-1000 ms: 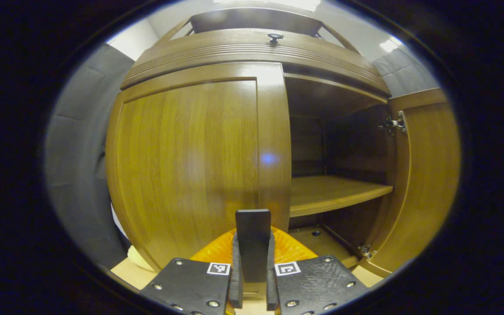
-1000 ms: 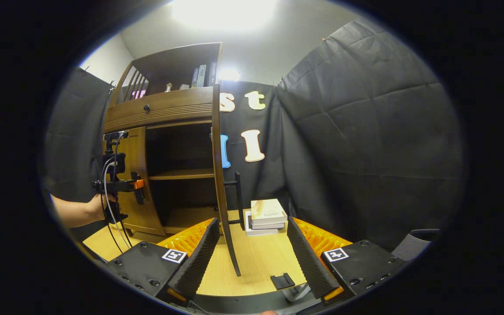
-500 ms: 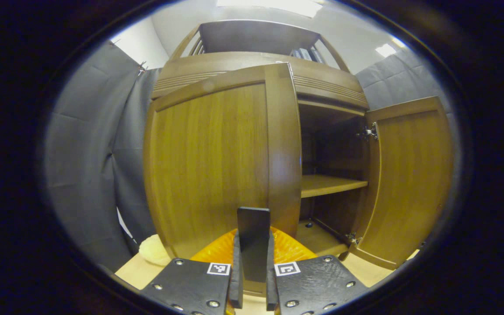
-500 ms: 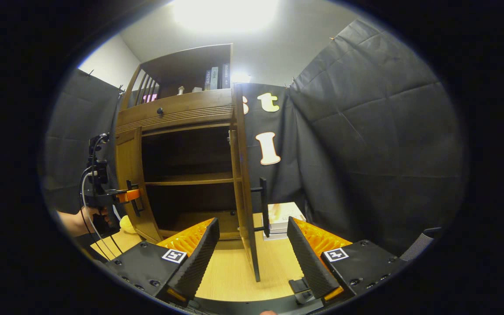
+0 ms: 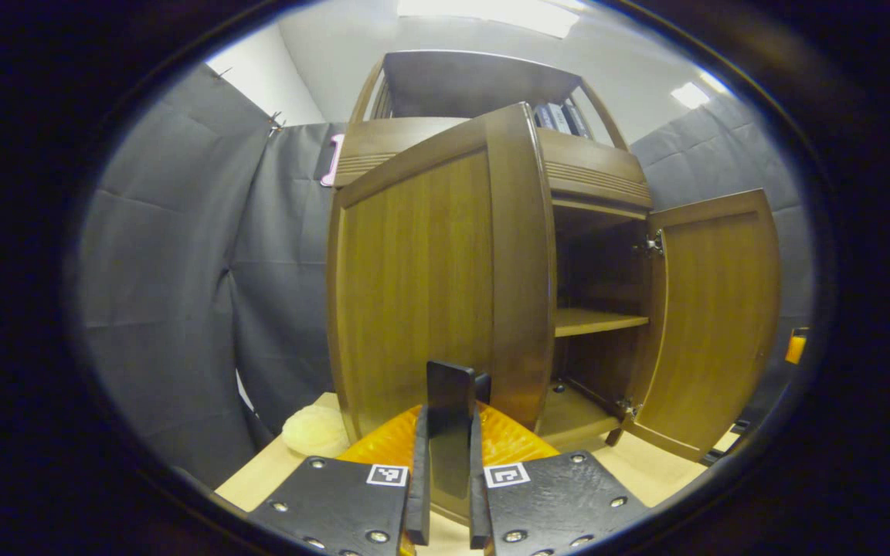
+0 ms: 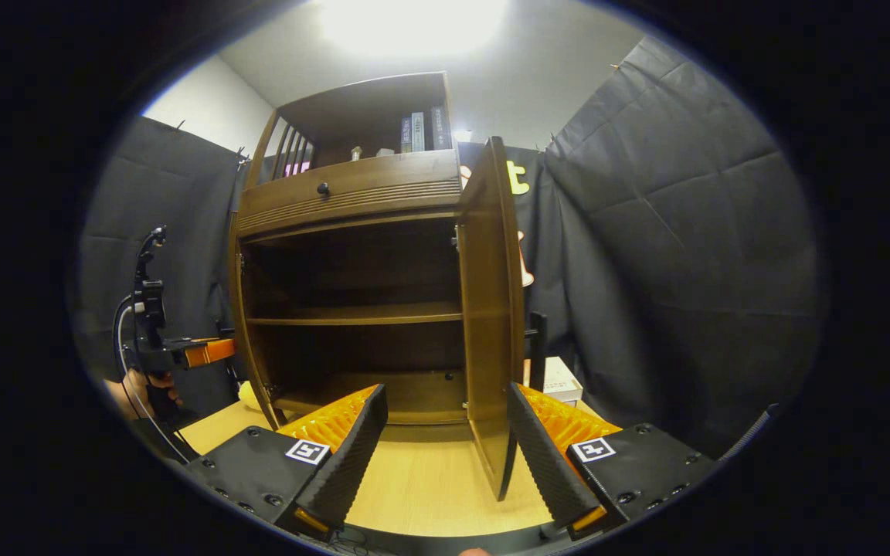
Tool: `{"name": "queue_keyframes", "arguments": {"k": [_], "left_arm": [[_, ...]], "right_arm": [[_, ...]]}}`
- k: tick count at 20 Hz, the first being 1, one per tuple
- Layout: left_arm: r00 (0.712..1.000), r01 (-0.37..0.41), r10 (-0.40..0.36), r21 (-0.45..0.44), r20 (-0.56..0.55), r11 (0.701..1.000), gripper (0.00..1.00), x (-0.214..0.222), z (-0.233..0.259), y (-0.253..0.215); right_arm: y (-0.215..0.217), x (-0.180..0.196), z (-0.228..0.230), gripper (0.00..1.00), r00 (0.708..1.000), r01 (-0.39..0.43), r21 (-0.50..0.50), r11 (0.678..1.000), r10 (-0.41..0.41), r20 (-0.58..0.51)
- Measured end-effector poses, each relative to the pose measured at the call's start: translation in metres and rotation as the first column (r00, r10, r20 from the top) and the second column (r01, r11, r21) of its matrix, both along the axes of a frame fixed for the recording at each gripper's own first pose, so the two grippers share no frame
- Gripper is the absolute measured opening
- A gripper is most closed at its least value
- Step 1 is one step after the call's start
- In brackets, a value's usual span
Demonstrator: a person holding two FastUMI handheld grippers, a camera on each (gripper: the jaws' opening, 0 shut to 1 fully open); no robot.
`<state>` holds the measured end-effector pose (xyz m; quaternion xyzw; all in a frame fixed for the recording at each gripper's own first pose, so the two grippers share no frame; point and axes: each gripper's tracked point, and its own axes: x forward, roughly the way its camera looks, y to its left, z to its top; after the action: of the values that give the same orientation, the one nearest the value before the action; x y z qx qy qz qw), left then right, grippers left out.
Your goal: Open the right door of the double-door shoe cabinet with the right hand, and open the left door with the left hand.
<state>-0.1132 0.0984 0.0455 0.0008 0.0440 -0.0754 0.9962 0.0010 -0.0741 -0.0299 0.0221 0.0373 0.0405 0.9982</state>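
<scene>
At six o'clock in the left gripper view, the left hand-held gripper point(image 5: 445, 471) was clamped on the left door's handle point(image 5: 451, 413), the left door point(image 5: 429, 286) swung partly out. The right hand-held gripper point(image 6: 445, 452) was held spread beside the open right door point(image 6: 491, 309). An arc about the hinge should be followed, probably.

The shoe cabinet point(image 6: 352, 193) is showing warm brown wood with a vertical grain on its left door point(image 5: 429, 278) and right door point(image 5: 715, 316); its handle point(image 5: 451, 421) is looking black; a pale yellow lump point(image 5: 315, 431) is lying on the light wooden table point(image 6: 422, 483).
</scene>
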Motion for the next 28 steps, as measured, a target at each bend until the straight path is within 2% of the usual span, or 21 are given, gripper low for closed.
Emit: {"name": "queue_keyframes", "arguments": {"k": [4,5,6,9,10,11,12,13,19,28], "left_arm": [[1.000,-0.024,0.024,0.011,0.000,1.000,0.22,-0.014,-0.001,0.033],[0.999,-0.037,0.037,0.015,0.000,0.999,0.22,-0.018,0.000,0.042],[0.999,-0.049,0.049,0.027,0.004,0.998,0.22,-0.022,-0.001,0.053],[0.997,-0.074,0.073,0.058,0.019,0.996,0.22,-0.027,0.002,0.078],[0.997,-0.074,0.073,0.050,0.023,0.996,0.22,-0.030,0.001,0.083],[0.997,-0.074,0.073,0.042,0.029,0.996,0.22,-0.030,0.003,0.087],[0.995,-0.090,0.088,0.046,0.039,0.995,0.22,-0.033,0.005,0.098],[0.995,-0.093,0.092,0.044,0.043,0.995,0.22,-0.034,0.006,0.105],[0.991,-0.125,0.123,0.041,0.046,0.991,0.22,-0.044,0.005,0.144],[0.971,-0.238,0.237,0.019,0.044,0.971,0.22,-0.084,0.001,0.219]], "right_arm": [[0.023,0.004,0.002,0.98,0.999,-0.036,-0.012,0.999,0.036,-0.004],[0.028,0.005,0.002,0.93,0.999,-0.043,-0.016,0.999,0.043,-0.003],[0.032,0.004,0.000,0.98,0.999,-0.049,-0.017,0.999,0.049,-0.003],[0.048,0.005,-0.001,0.98,0.997,-0.071,-0.021,0.997,0.071,-0.008],[0.052,0.007,-0.001,0.98,0.997,-0.078,-0.025,0.997,0.077,-0.012],[0.055,0.009,-0.002,0.93,0.997,-0.082,-0.027,0.996,0.081,-0.016],[0.058,0.009,-0.003,0.93,0.996,-0.084,-0.027,0.996,0.084,-0.019],[0.062,0.010,-0.003,0.98,0.996,-0.089,-0.028,0.996,0.088,-0.020],[0.078,0.014,-0.003,0.98,0.994,-0.108,-0.036,0.993,0.107,-0.024],[0.091,0.020,0.017,0.98,0.994,-0.109,-0.031,0.994,0.110,0.017]]}}
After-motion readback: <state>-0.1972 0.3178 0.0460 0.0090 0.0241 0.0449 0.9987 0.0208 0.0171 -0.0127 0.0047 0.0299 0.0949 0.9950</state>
